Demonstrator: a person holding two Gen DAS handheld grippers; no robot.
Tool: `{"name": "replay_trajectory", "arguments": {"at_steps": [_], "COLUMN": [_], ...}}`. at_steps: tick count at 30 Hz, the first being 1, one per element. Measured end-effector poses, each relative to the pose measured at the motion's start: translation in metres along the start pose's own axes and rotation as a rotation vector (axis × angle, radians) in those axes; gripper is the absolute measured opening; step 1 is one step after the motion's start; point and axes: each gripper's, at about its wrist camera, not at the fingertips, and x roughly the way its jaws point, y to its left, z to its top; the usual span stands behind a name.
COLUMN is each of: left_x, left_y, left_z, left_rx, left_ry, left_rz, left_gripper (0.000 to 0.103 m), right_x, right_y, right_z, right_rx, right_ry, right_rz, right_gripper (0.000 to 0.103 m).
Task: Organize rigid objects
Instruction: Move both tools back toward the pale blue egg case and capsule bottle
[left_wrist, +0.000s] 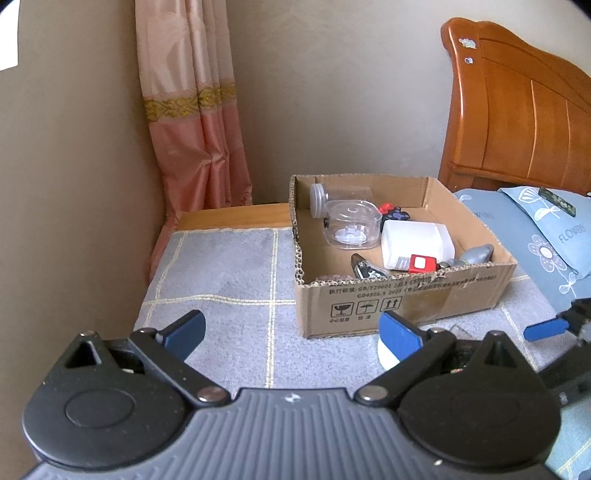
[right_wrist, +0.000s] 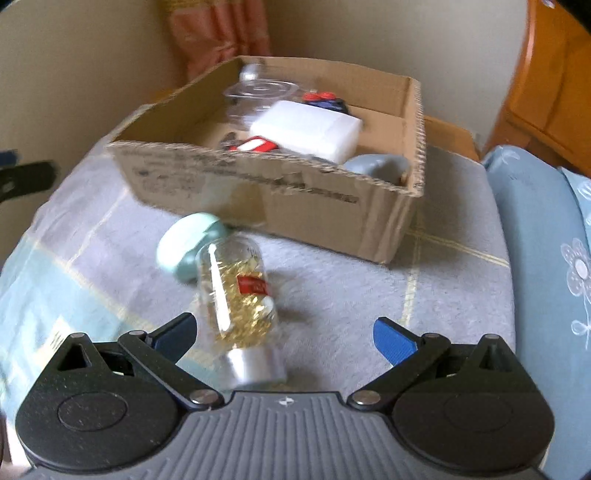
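Observation:
A cardboard box (left_wrist: 402, 299) stands on the grey checked cloth (left_wrist: 229, 273) and holds a white plastic container (left_wrist: 417, 243), clear tubs (left_wrist: 351, 221), a red item (left_wrist: 421, 264) and a grey object (left_wrist: 476, 254). The box also shows in the right wrist view (right_wrist: 317, 210). In front of it lie a clear bottle with gold contents (right_wrist: 240, 295) and a pale green round case (right_wrist: 188, 240). My right gripper (right_wrist: 284, 338) is open, its jaws around the bottle's capped end. My left gripper (left_wrist: 291, 328) is open and empty, short of the box.
A wooden headboard (left_wrist: 524, 110) and blue flowered pillows (left_wrist: 546, 236) are on the right. A pink curtain (left_wrist: 199, 110) hangs in the corner behind a wooden edge (left_wrist: 232, 216). The other gripper's blue finger (left_wrist: 543, 330) shows at the right of the left wrist view.

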Motion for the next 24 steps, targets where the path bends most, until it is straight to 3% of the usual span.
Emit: {"name": "replay_trajectory", "arguments": {"at_steps": [6, 15, 24], "left_x": [0.005, 0.024, 0.063], "left_y": [-0.004, -0.015, -0.034], "left_z": [-0.004, -0.012, -0.014], "left_rx": [0.045, 0.119, 0.151], "left_ry": [0.009, 0.048, 0.093], "left_rz": [-0.01, -0.08, -0.168], "left_gripper": [0.1, 0.1, 0.1], "right_x": [0.007, 0.006, 0.015], "right_y": [0.012, -0.024, -0.027], "right_z": [-0.011, -0.019, -0.041], "right_rx": [-0.084, 0.042, 0.086], "right_ry": [0.036, 0.016, -0.047], "right_rz": [-0.062, -0.113, -0.123], "right_gripper": [0.103, 0.103, 0.103]}}
